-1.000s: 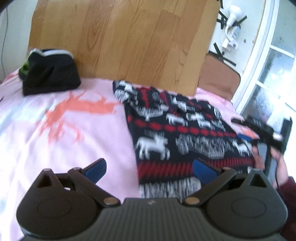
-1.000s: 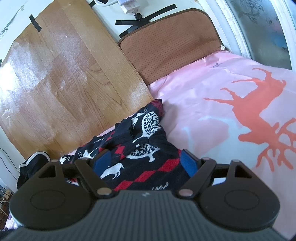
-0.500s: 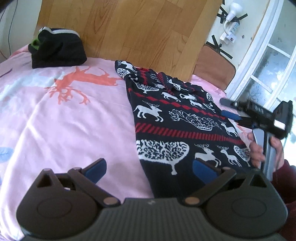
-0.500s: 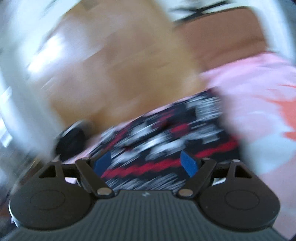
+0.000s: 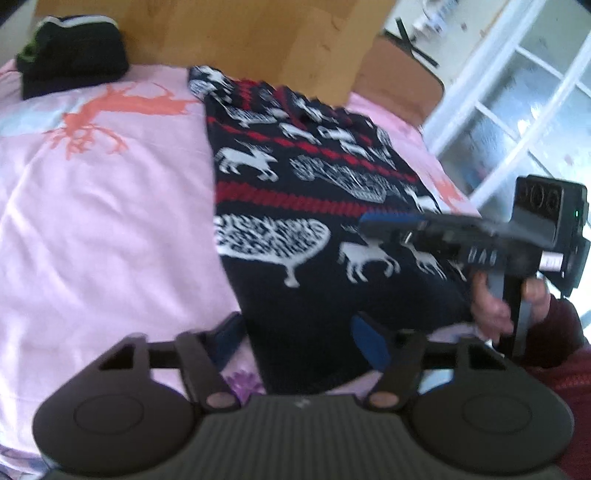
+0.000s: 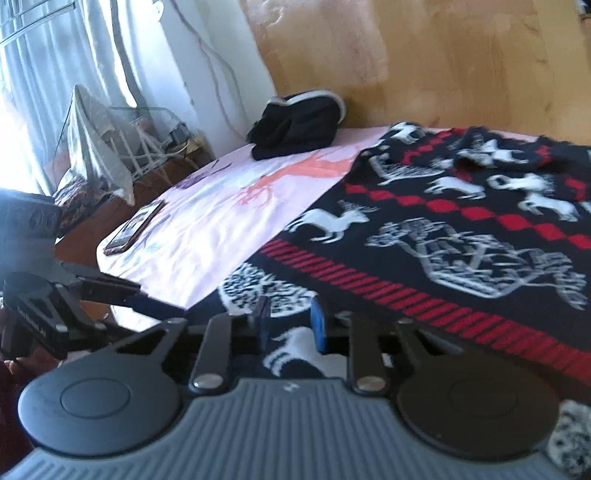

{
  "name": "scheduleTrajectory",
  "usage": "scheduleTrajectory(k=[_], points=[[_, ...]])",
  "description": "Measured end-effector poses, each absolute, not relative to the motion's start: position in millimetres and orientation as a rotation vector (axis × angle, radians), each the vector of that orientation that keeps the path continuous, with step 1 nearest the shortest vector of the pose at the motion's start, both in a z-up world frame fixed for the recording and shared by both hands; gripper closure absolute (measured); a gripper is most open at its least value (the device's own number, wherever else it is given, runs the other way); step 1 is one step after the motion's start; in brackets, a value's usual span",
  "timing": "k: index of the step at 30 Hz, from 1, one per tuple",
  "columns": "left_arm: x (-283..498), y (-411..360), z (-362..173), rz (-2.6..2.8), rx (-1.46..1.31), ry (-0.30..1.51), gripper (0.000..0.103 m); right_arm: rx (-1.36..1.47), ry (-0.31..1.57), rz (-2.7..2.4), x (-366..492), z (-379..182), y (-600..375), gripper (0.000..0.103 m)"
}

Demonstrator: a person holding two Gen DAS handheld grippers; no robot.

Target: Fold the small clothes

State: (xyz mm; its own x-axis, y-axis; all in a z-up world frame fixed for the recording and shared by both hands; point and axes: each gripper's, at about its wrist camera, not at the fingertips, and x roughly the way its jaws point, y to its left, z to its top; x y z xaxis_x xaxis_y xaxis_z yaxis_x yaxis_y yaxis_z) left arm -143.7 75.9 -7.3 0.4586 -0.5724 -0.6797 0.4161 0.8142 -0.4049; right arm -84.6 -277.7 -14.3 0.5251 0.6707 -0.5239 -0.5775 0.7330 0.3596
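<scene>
Left wrist view: the reindeer-pattern knit sweater (image 5: pixel 295 206) lies spread flat on the pink bedsheet (image 5: pixel 103 206) of the bed, running from lower centre up toward the wooden board (image 5: pixel 207 33) at top, prob laid out that way so a fold line is easy to pick. The left tool (image 5: pixel 301 339) sits at the garment's near hem w/ its blue pads wide apart, one each side of the dark edge, not clenched on anything yet; looks placed to take that hem corner. At the right of the frame the right tool (image 5: pixel 373 221) reaches in low over the knit. A folded black garment (image 5: pixel 70 62) sits at upper left against the board, well apart, likely an already finished piece.

Right wrist view: the right tool (image 6: pixel 290 325) has its pads drawn close together w/ a bit of the sweater (image 6: pixel 461 236) hem between them at lower centre; they appear to pinch the cloth, tho blur leaves actual contact hard to confirm. The left tool (image 6: pixel 147 301) enters from the left edge, just beside the same hem. A phone (image 6: pixel 135 227) lies on the sheet (image 6: pixel 221 206) at left, clear of the work. Judgement: both tools are lining up on the near hem to lift it and fold away toward the board
</scene>
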Motion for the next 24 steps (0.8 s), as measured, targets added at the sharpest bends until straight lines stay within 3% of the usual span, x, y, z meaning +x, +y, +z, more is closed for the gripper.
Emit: scheduleTrajectory(k=[3,5,7,10,12,14,15,16,18,19,24], points=[[-142.1,75.1,-7.7,-0.625,-0.186,0.932,0.055,0.203,0.646,0.635,-90.1,-10.2,-314.5,0.076],[-138.5,78.4,-7.3,-0.634,-0.206,0.95,0.055,0.227,0.624,0.512,-101.1,-5.6,-349.7,0.074],[-134.2,82.5,-8.1,-0.643,-0.239,0.969,0.046,0.249,0.612,0.381,-116.2,-3.9,-384.7,0.074],[-129.8,81.5,-8.5,-0.696,-0.266,0.985,0.027,0.288,0.624,0.222,-147.4,-6.7,-426.8,0.061],[-128.9,75.4,-7.5,-0.707,-0.245,0.988,0.028,0.302,0.639,0.161,-171.7,-12.7,-439.5,0.05],[-127.1,71.2,-6.7,-0.709,-0.225,0.999,0.049,0.311,0.674,0.139,-190.0,-20.5,-443.5,0.047],[-124.1,70.7,-8.0,-0.705,-0.224,1.02,0.074,0.313,0.699,0.14,-194.7,-25.0,-442.4,0.047],[-120.9,71.6,-9.9,-0.696,-0.232,1.044,0.092,0.311,0.726,0.144,-198.5,-30.2,-440.4,0.046],[-113.7,77.4,-14.4,-0.688,-0.288,1.084,0.092,0.278,0.709,0.161,-203.3,-33.1,-433.0,0.063],[-111.5,80.0,-14.7,-0.689,-0.315,1.091,0.092,0.271,0.718,0.187,-200.7,-32.8,-430.5,0.092],[-102.5,95.8,8.2,-0.71,-0.445,0.971,0.093,0.381,0.611,0.274,-185.6,-15.2,-445.9,0.096]])
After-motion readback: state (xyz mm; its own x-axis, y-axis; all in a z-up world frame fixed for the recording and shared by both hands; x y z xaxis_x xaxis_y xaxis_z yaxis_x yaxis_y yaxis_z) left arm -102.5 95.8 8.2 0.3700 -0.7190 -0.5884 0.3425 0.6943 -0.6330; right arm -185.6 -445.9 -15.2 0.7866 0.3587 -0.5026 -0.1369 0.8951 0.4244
